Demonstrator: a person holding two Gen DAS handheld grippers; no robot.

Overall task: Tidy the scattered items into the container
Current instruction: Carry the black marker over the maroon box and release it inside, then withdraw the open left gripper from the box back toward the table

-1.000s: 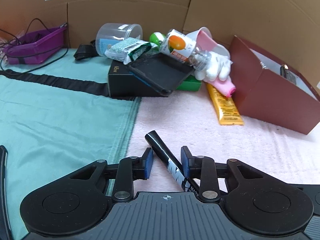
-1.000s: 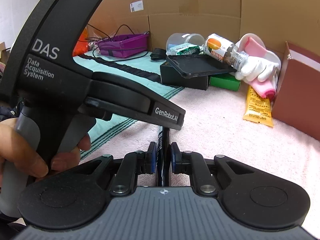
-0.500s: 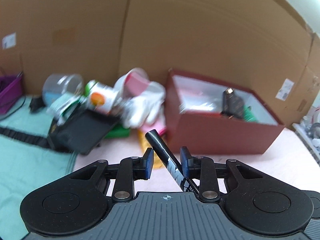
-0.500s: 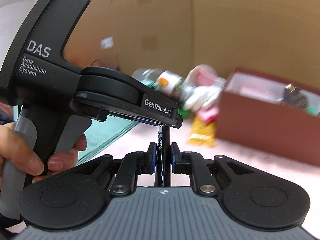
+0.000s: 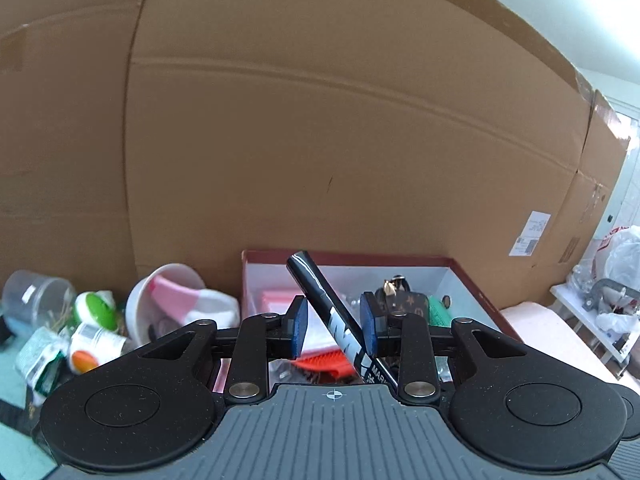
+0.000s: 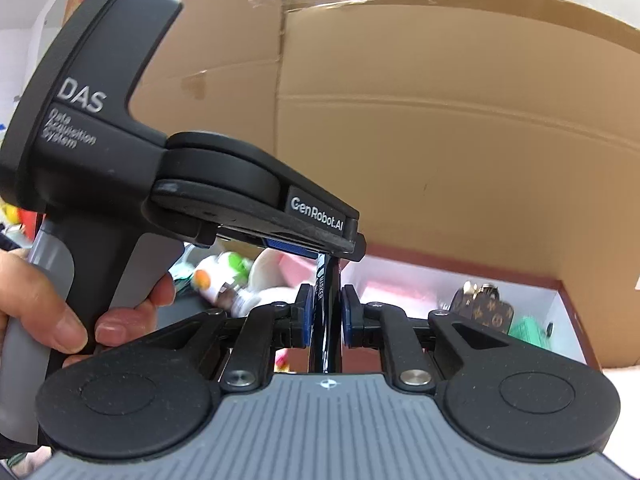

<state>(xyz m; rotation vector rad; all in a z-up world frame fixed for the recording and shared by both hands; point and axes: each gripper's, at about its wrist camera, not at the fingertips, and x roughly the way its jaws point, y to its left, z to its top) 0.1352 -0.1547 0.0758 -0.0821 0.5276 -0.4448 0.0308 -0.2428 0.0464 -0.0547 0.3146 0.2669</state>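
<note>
Cardboard wall (image 5: 320,140) behind; red box (image 5: 476,292) against it, open, part-filled. Leftover clutter (image 5: 100,320) to its left. Left tongs (image 5: 333,330) half-spread, black marker (image 5: 320,296) slanting between the pads; grip unclear. Right tongs (image 6: 325,316) pinch the same marker (image 6: 326,320). Box lies directly ahead and below; marker's long axis points toward it.

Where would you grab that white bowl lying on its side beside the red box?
Probably pinch the upper rim of the white bowl from the front, one finger inside, one outside: its mouth faces the camera, and the pink-and-white sock fills only its lower part.
</note>
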